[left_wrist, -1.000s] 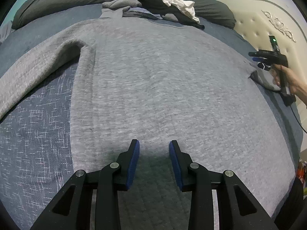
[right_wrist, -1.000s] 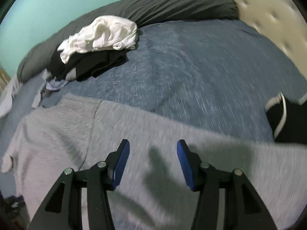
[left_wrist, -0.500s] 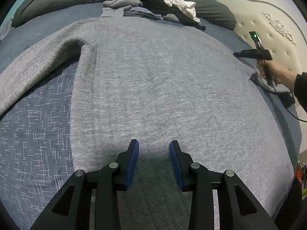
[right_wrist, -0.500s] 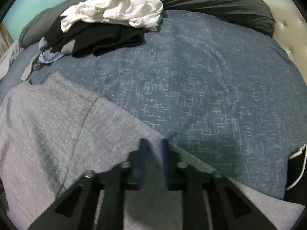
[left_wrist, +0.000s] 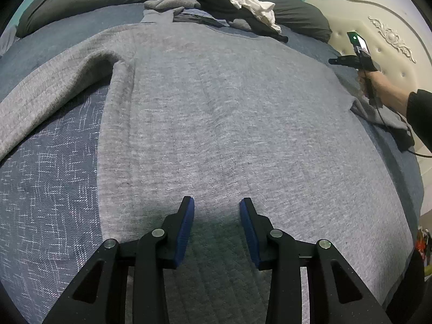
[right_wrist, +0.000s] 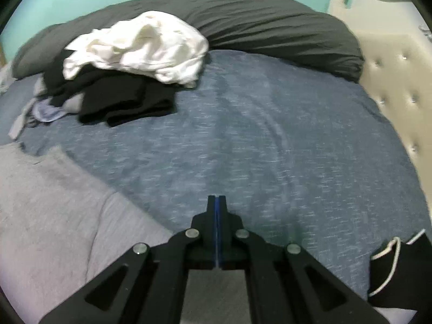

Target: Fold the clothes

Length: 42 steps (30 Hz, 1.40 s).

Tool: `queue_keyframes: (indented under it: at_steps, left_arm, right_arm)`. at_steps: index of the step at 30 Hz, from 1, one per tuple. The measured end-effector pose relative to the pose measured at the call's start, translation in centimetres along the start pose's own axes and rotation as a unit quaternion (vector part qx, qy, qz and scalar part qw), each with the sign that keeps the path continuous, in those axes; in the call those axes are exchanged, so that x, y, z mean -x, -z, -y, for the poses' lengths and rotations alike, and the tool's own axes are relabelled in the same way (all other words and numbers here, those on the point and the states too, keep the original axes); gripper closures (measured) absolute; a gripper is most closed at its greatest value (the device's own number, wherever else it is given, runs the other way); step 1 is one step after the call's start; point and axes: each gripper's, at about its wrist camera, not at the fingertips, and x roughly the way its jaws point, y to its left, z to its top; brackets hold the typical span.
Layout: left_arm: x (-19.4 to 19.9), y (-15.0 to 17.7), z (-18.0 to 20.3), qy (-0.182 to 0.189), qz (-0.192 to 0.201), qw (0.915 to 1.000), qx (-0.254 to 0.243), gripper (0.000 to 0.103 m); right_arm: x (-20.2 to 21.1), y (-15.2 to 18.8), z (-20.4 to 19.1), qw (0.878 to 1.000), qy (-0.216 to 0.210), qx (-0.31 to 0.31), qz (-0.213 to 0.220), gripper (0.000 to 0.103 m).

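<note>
The grey sweater [left_wrist: 229, 113] is lying spread flat on the blue bedspread [left_wrist: 48, 183], front panel facing up, filling the area ahead of and beneath the left gripper [left_wrist: 216, 210]. Its hem is sitting under the left fingers, and its collar is pointing away from them toward the far side of the bed. One sleeve [left_wrist: 46, 89] is extending to the left of the fingers, draped loosely with a raised fold near the shoulder. The left fingers are standing spread apart, their blue pads [left_wrist: 186, 226] hovering just above the fabric and gripping nothing.

The right gripper [right_wrist: 216, 202] is showing its fingers pressed together, blue pads meeting with only a thin line between them. Grey fabric is lying beneath and behind the fingers; whether any cloth is caught between them cannot be determined. In the left wrist view, a hand [left_wrist: 383, 86] is holding this gripper at the sweater's right edge, raised over the other sleeve.

Beyond the right fingers, the bedspread is stretching away bare. Farther ahead and to the left, a pile of clothes [right_wrist: 121, 81] is resting, a white garment on top of black ones. A dark grey pillow [right_wrist: 270, 24] is lying behind the pile, and a cream tufted headboard [right_wrist: 399, 75] is standing to the right.
</note>
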Motion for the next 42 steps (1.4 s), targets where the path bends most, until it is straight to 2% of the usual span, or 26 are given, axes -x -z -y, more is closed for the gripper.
queue_keyframes:
  at_steps: [2, 7, 8, 9, 10, 11, 14, 16, 18, 19, 21, 26, 33, 35, 36, 38, 42]
  left_arm:
    - [0.0, 0.0, 0.0, 0.001, -0.001, 1.0, 0.001, 0.064]
    - [0.0, -0.3, -0.7, 0.003, -0.001, 1.0, 0.002, 0.064]
    - [0.0, -0.2, -0.6, 0.002, -0.001, 1.0, 0.001, 0.064]
    - [0.0, -0.2, -0.6, 0.002, 0.0, 1.0, 0.001, 0.063]
    - [0.0, -0.2, -0.6, 0.001, 0.0, 1.0, 0.001, 0.063]
    - [-0.1, -0.2, -0.6, 0.0, 0.0, 1.0, 0.001, 0.063]
    - [-0.2, -0.3, -0.5, -0.001, -0.001, 1.0, 0.001, 0.062]
    - [-0.2, -0.4, -0.4, -0.001, -0.001, 1.0, 0.0, 0.062]
    - [-0.2, -0.3, -0.4, 0.0, -0.002, 1.0, 0.001, 0.061]
    - [-0.2, -0.2, -0.3, 0.001, -0.002, 1.0, 0.001, 0.061]
    - [-0.3, -0.1, -0.2, 0.001, -0.001, 1.0, 0.001, 0.061]
    - [-0.1, 0.2, -0.4, 0.0, -0.002, 1.0, -0.001, 0.061]
    - [-0.4, 0.0, -0.5, 0.003, -0.004, 1.0, 0.001, 0.061]
    - [-0.4, 0.0, -0.4, 0.002, -0.004, 1.0, -0.001, 0.061]
    - [-0.4, 0.0, -0.4, 0.002, -0.005, 1.0, 0.0, 0.061]
    - [-0.4, -0.1, -0.3, 0.002, -0.005, 1.0, 0.0, 0.06]
    - [-0.3, 0.0, -0.2, 0.003, -0.007, 1.0, 0.003, 0.059]
  right_arm:
    - [-0.5, 0.4, 0.4, 1.0, -0.007, -0.008, -0.008, 0.103]
    - [-0.6, 1.9, 0.9, 0.996, -0.078, -0.01, -0.029, 0.1]
    - [-0.3, 2.2, 1.0, 0.996, -0.084, -0.005, -0.029, 0.086]
    - [0.1, 2.4, 1.2, 0.995, -0.091, -0.002, -0.029, 0.057]
    - [0.4, 2.6, 1.3, 0.995, -0.101, -0.004, -0.027, 0.045]
    - [0.6, 2.7, 1.5, 0.994, -0.11, -0.006, -0.029, 0.04]
    - [-0.1, 3.2, 1.0, 0.991, -0.119, 0.014, -0.053, 0.041]
    - [-0.9, 3.6, 0.0, 0.99, -0.113, 0.043, -0.073, 0.059]
    - [-0.8, 3.7, -0.5, 0.991, -0.106, 0.057, -0.064, 0.088]
    - [-0.6, 3.7, -0.7, 0.991, -0.102, 0.06, -0.054, 0.095]
    - [0.0, 3.4, -0.4, 0.993, -0.092, 0.057, -0.035, 0.1]
    - [-0.1, 1.6, 0.0, 0.999, -0.027, 0.037, -0.02, 0.101]
    - [-2.4, 1.3, -0.3, 0.999, -0.001, 0.022, -0.039, 0.1]
    - [-1.3, 1.4, 0.5, 1.0, -0.008, 0.005, -0.026, 0.098]
    - [-0.5, 1.6, 1.0, 1.0, -0.013, -0.006, -0.018, 0.091]
    - [1.1, 1.8, 2.1, 0.999, -0.022, -0.028, -0.001, 0.085]
    - [4.4, 2.4, 3.8, 0.996, -0.047, -0.067, 0.032, 0.085]
